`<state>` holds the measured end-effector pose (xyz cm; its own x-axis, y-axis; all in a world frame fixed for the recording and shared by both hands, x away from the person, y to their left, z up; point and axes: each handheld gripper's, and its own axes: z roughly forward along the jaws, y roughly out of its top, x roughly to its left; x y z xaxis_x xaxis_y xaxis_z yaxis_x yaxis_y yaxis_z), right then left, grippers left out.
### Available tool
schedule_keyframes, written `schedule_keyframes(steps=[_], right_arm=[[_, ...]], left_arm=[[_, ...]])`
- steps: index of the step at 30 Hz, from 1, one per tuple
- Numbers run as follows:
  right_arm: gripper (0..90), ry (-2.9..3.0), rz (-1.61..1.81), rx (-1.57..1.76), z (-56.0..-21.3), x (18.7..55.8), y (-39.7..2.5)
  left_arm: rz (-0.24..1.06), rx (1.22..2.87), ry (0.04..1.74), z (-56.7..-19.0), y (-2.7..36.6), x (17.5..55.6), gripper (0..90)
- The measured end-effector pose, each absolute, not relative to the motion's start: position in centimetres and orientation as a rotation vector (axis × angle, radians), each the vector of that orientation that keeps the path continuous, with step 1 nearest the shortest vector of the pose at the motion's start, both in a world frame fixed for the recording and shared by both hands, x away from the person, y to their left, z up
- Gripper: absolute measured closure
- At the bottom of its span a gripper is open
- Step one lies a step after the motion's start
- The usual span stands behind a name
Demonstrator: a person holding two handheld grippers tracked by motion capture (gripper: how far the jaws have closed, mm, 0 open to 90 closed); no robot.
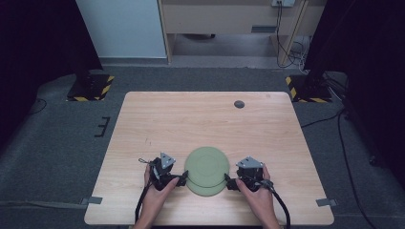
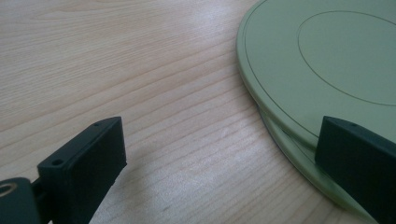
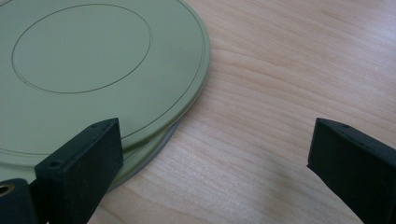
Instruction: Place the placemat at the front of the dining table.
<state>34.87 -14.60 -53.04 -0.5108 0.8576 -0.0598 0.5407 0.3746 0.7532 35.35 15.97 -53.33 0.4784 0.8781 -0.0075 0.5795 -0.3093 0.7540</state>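
Observation:
Two flat pale green plates lie stacked near the table's front edge, the upper plate (image 1: 207, 163) shifted a little back off the lower plate (image 1: 206, 191). My left gripper (image 1: 183, 178) sits at the stack's left rim, held by a hand, jaws wide apart. In the left gripper view the upper plate (image 2: 327, 56) overlaps the lower plate (image 2: 299, 161), and my left gripper (image 2: 222, 140) has one jaw over the rim and the other over bare wood. My right gripper (image 1: 228, 183) is at the right rim, open. In the right gripper view my right gripper (image 3: 215, 140) straddles the edge of the upper plate (image 3: 84, 60) and lower plate (image 3: 144, 156).
The light wooden table (image 1: 200, 119) has a small grey round cap (image 1: 239, 104) near its far edge. Grey tape patches (image 1: 94, 200) mark the front corners. Beyond the table, two stands with yellow-black striped bases (image 1: 90, 86) rest on the grey carpet.

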Motion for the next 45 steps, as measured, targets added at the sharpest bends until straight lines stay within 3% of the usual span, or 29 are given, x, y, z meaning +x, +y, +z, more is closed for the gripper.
schedule_keyframes(steps=[45], right_arm=[[4.8, 2.206, 0.979, 1.189, -52.89, 34.62, -14.28]], left_arm=[[0.531, 2.014, 1.188, -53.26, 15.49, 35.13, 2.6]])
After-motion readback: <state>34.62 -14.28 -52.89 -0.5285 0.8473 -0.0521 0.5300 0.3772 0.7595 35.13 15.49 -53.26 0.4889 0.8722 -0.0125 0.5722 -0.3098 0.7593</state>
